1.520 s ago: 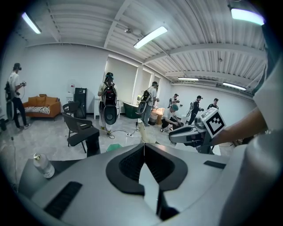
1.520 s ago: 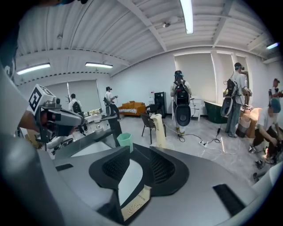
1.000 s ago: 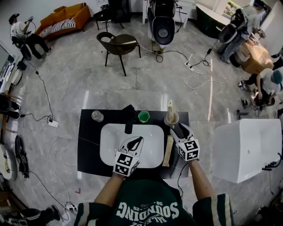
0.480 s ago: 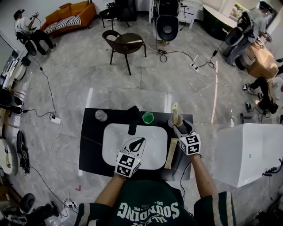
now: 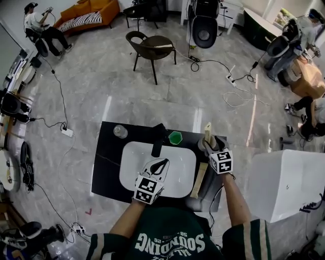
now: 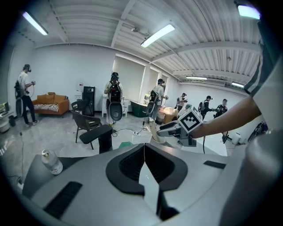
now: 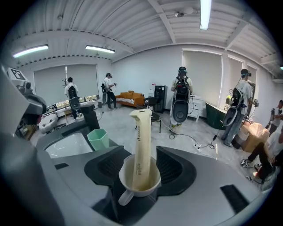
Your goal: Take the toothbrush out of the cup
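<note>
Black sink table (image 5: 104, 162): right tongs (image 7: 140, 161), jaws just opened wide, straddle the cream handled cup (image 7: 138, 191); its upright cream toothbrush (image 7: 142, 141) (ungripped) probably needs pinching next; left tongs (image 6: 143, 149) closed, empty.

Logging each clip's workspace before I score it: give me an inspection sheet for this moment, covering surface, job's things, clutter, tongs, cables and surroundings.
Surface: black counter with a white basin and black faucet.
Job's things: toothbrush stands upright in the cream cup, right of the basin.
Clutter: green cup, clear bottle, pale oblong item lying beside the basin.
Tongs: left tongs shut and empty over the basin; right tongs open, jaws have just been opening, cream cup between them, not gripped.
Cables: black cable across the floor to a power strip left of the counter.
Surroundings: chair, orange sofa, white unit at right, people around the room.
</note>
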Available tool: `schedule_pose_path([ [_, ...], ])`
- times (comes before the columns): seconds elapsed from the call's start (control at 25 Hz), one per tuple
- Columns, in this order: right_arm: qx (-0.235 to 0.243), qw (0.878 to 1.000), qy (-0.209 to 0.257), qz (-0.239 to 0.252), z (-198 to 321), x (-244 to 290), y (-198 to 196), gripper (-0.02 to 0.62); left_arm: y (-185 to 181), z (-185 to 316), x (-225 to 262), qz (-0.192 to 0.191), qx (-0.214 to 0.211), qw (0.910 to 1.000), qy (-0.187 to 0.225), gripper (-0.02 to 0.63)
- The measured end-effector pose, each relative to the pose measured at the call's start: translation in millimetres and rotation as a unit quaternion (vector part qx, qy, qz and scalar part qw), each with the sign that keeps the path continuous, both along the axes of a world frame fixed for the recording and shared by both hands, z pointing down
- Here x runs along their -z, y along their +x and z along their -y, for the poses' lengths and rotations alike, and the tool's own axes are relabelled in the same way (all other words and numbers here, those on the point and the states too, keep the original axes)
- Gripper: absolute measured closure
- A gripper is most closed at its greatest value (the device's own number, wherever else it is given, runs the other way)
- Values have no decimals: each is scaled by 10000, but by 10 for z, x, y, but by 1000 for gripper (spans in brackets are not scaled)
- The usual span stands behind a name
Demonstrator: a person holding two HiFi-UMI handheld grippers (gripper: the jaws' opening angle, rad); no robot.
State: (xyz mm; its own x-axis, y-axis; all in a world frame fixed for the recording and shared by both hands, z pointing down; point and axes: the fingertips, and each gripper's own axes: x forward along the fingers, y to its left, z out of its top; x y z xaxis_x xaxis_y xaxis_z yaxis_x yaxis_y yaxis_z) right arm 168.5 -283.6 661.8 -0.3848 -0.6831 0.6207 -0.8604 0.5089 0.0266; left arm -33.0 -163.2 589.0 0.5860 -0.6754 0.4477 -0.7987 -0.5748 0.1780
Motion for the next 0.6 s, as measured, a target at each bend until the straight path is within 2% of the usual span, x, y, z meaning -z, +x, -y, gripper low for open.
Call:
schedule_pose_path([
  [0.44, -97, 9998, -124, -159, 180, -204, 27, 370, -98, 30, -86, 28, 164, 9998, -90, 589],
  [0.6, -61, 9993, -324, -149, 174, -289, 19, 372, -119, 34, -105, 29, 194, 9997, -113, 590],
])
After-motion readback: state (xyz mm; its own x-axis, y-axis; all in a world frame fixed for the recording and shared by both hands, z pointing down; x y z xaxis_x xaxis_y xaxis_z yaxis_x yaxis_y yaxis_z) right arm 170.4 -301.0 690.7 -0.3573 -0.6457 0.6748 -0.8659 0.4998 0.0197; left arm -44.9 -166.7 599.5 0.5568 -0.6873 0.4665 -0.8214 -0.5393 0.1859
